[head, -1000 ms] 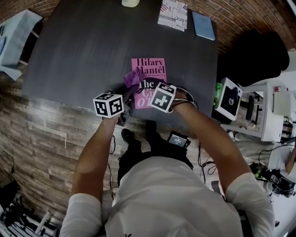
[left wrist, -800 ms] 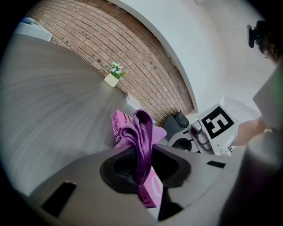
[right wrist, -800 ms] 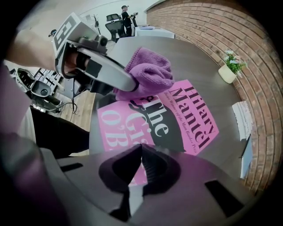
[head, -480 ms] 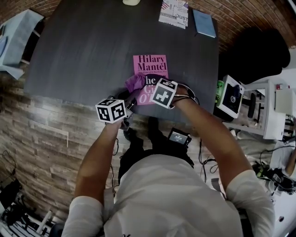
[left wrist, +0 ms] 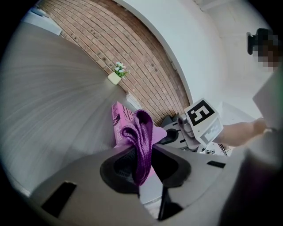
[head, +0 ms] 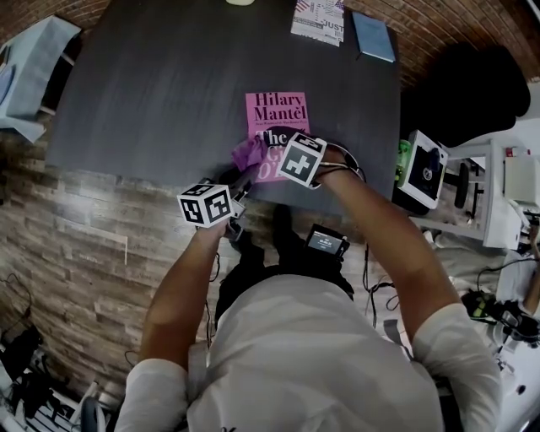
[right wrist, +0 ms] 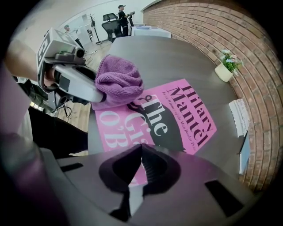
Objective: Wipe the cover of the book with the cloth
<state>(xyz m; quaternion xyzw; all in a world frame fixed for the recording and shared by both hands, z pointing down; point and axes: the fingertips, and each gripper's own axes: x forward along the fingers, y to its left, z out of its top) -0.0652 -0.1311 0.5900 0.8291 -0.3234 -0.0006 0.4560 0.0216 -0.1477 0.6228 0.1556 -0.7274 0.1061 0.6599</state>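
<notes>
Grasping the purple cloth (left wrist: 141,132) in my left gripper (left wrist: 141,152), jaws clamped on its folds, bunched end sticking out past the tips. That bunch sits on the lower left part of the pink book (right wrist: 179,117), just beside my right jaws. My right gripper (right wrist: 140,148) points straight down over the near end of the cover, jaws clenched together with nothing between them; I can't tell if the tips actually press the cover. The book lies flat, cover up, on the dark table (head: 160,84), running away from my right jaws. Only container: a small white pot (right wrist: 222,72) well beyond both jaws, by the brick wall, with a little flowering plant (right wrist: 230,57) in it. A blue book (head: 374,35) and a printed leaflet (head: 319,18) lie at the table's far edge, well apart from my jaws.
</notes>
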